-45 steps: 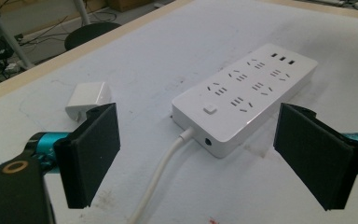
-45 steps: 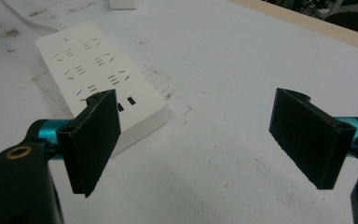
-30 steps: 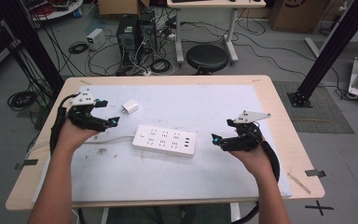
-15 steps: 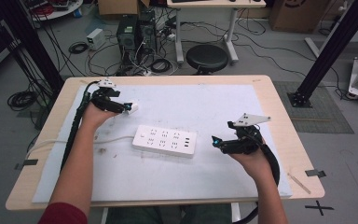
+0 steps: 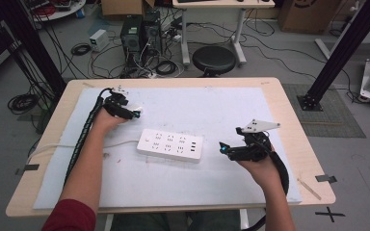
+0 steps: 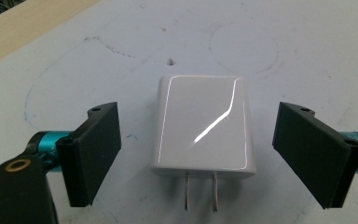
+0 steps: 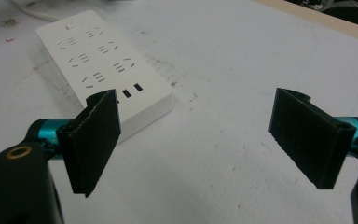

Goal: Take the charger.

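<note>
**Two grippers, one charger, one power strip**

The left gripper (image 6: 200, 154) is sitting low over the white mat (image 5: 212, 103), its jaws standing wide apart with one white charger (image 6: 203, 128) lying flat between them, touching neither. The charger's two metal prongs (image 6: 200, 189) are pointing back toward the gripper's camera. From the high view, that left gripper (image 5: 134, 114) is working at the far left part of the tabletop (image 5: 289, 103), just beyond the strip's left end.

One white power strip (image 5: 171, 145) is lying mid-mat, its cord (image 5: 48, 147) trailing off to the left edge. The right gripper (image 5: 224, 149) is hovering just beside the strip's right end, jaws spread apart and holding nothing. In the right gripper view the strip (image 7: 102, 65) is showing six socket groups and three small ports, with the left jaw overlapping its near corner.
</note>
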Demonstrator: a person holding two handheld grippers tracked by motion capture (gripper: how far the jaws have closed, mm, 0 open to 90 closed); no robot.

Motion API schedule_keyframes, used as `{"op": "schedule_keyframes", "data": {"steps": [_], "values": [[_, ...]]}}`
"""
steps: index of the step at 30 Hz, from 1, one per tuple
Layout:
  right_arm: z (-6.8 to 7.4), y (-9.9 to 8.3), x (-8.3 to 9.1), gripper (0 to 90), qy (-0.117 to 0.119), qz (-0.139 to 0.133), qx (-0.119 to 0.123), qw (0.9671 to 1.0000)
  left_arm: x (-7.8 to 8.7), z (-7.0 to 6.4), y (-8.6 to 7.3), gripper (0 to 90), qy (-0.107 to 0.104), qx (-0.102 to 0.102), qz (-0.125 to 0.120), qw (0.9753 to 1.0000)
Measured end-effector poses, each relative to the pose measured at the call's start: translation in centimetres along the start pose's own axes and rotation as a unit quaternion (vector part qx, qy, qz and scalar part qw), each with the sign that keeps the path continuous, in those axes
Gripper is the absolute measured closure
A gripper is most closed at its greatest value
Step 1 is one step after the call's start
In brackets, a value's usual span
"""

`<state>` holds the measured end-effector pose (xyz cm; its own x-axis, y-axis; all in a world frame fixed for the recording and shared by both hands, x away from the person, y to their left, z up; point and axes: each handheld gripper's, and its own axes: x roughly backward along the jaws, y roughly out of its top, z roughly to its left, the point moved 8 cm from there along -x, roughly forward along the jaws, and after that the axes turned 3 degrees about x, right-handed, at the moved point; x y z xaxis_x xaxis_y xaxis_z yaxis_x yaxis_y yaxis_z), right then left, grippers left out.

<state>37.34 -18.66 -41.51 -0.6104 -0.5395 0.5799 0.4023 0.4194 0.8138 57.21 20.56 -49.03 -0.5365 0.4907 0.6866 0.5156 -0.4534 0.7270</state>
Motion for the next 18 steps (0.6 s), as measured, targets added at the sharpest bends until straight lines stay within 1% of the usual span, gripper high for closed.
{"op": "schedule_keyframes", "data": {"steps": [3, 5, 12, 14, 15, 16, 17, 18], "values": [[0.0, 0.08, -0.05, 16.6, 0.0, -0.001, 0.001, 1.0, 0.04, 0.01, 0.07, 18.7, 0.0, -0.011, -0.001, 0.9999], [0.0, 0.12, -0.09, 16.6, -0.001, 0.0, 0.002, 1.0, -0.04, -0.02, 0.09, 19.0, -0.002, -0.006, -0.005, 1.0], [-0.06, 0.37, -0.19, 16.6, 0.0, -0.001, 0.004, 1.0, -0.5, -0.11, -0.19, 22.4, -0.003, -0.005, 0.002, 1.0], [-0.02, 0.41, -0.19, 16.6, 0.001, -0.001, 0.002, 1.0, -0.56, -0.14, -0.29, 26.1, -0.001, -0.01, 0.007, 0.9999], [-0.08, 0.4, -0.17, 16.6, -0.003, 0.001, 0.004, 1.0, -0.6, -0.19, -0.29, 26.6, -0.003, -0.01, 0.006, 0.9999], [-0.08, 0.42, -0.15, 16.6, -0.005, 0.0, 0.001, 1.0, -0.62, -0.15, -0.27, 26.7, -0.002, -0.011, 0.006, 0.9999], [-0.12, 0.42, -0.1, 16.6, -0.004, 0.0, 0.003, 1.0, -0.67, -0.15, -0.28, 27.2, 0.0, -0.011, 0.006, 0.9999], [-0.13, 0.42, -0.04, 16.6, -0.004, 0.0, 0.003, 1.0, -0.7, -0.2, -0.31, 27.7, -0.003, -0.011, 0.007, 0.9999]]}}
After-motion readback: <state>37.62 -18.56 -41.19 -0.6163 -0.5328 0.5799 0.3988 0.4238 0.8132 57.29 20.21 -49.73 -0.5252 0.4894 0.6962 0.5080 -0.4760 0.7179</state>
